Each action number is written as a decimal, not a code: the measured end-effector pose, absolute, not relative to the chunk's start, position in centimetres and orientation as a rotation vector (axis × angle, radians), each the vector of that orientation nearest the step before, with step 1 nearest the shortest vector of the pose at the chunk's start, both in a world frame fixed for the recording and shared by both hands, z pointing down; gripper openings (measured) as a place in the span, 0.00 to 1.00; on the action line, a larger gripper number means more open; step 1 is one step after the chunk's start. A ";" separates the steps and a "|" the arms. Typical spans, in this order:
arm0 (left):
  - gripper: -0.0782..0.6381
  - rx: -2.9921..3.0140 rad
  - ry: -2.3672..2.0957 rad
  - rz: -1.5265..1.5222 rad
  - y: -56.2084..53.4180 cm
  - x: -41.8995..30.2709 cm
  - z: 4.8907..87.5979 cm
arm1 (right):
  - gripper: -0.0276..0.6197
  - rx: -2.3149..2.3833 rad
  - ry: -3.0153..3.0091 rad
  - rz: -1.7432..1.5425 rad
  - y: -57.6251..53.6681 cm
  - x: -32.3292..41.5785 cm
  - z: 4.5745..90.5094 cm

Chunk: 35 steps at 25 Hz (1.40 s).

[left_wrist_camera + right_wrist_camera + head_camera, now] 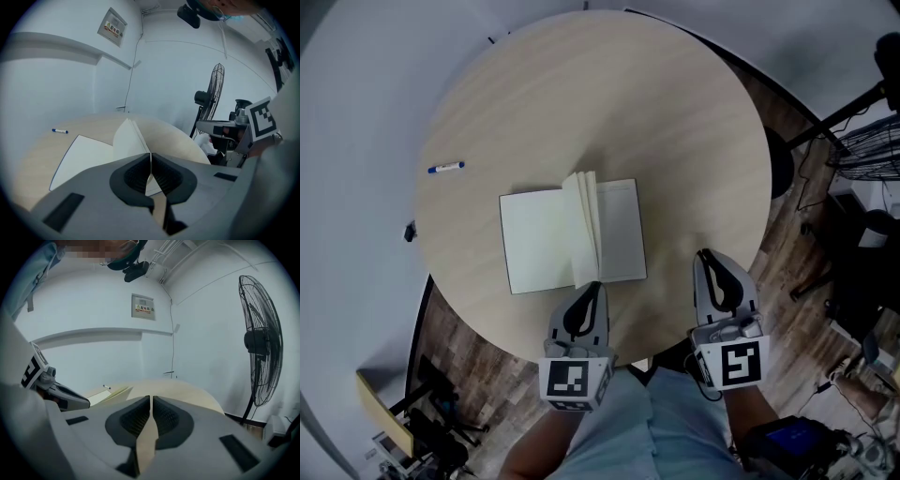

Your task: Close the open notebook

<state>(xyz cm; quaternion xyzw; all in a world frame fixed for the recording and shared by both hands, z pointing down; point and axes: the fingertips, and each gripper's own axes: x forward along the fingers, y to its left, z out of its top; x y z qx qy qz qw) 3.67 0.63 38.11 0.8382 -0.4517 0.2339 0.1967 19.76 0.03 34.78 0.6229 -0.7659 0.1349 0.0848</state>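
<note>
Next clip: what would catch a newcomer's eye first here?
An open notebook lies in the middle of the round wooden table, a few pages standing up at its spine. The left gripper points at its near edge and the right gripper sits to its right, both with fingers together. A blue pen lies apart, far left.

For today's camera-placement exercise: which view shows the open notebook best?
Head view: the notebook lies nearly whole, seen from above, pages fanned mid-spine. Left gripper view shows it obliquely, near edge hidden; right gripper view shows only a distant sliver.
</note>
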 end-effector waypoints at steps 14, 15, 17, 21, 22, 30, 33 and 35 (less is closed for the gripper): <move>0.15 2.342 -1.198 0.652 0.9 7.2 41.1 | 0.12 1.872 -2.205 0.449 1.7 23.1 37.7; 0.15 2.337 -1.198 0.653 0.9 7.3 41.2 | 0.12 1.870 -2.200 0.452 1.8 23.2 37.9; 0.15 2.330 -1.193 0.652 0.9 7.6 41.7 | 0.12 1.866 -2.192 0.454 2.0 23.5 38.1; 0.15 2.326 -1.188 0.650 1.0 8.0 42.5 | 0.12 1.864 -2.182 0.456 2.0 24.2 38.6; 0.15 2.325 -1.188 0.650 1.0 8.0 42.6 | 0.12 1.864 -2.179 0.456 2.0 24.4 38.6; 0.15 2.306 -1.190 0.643 1.1 8.3 43.1 | 0.12 1.849 -2.176 0.458 2.0 24.7 38.9; 0.15 2.300 -1.186 0.644 1.0 8.7 43.7 | 0.12 1.841 -2.163 0.469 2.1 25.0 39.6; 0.15 2.301 -1.171 0.644 1.1 9.1 44.4 | 0.12 1.838 -2.157 0.474 2.1 25.2 40.1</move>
